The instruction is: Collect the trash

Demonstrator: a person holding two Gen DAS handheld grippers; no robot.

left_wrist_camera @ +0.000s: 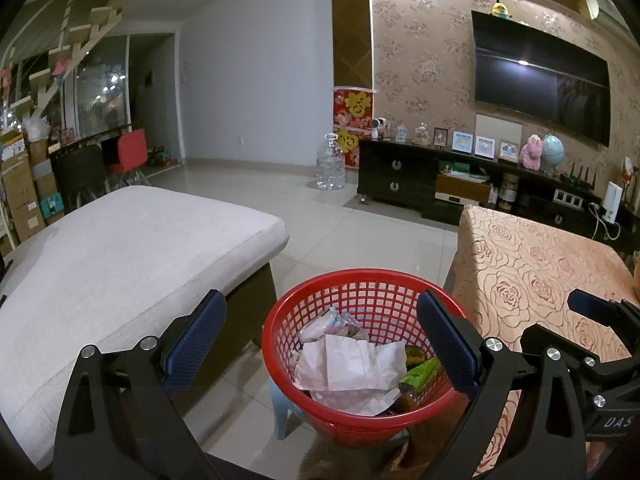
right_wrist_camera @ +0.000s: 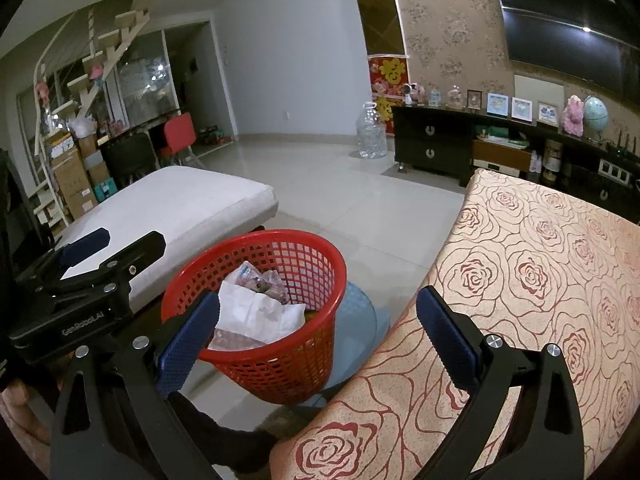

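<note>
Evidently, the red basket (left_wrist_camera: 360,352), filled with crumpled paper (left_wrist_camera: 352,364), is kept on a blue stool (right_wrist_camera: 356,320) just off the tabletop's (right_wrist_camera: 540,280) near-left edge for easy dropping, while the left gripper (left_wrist_camera: 320,344) and right gripper (right_wrist_camera: 316,340) are held with jaws wide apart and empty.

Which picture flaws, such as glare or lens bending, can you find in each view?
Left wrist view: ceiling light glares on the TV, and dark corners ring the fisheye circle. Right wrist view: the stairs bow, and the TV's edge curves strongly.
</note>
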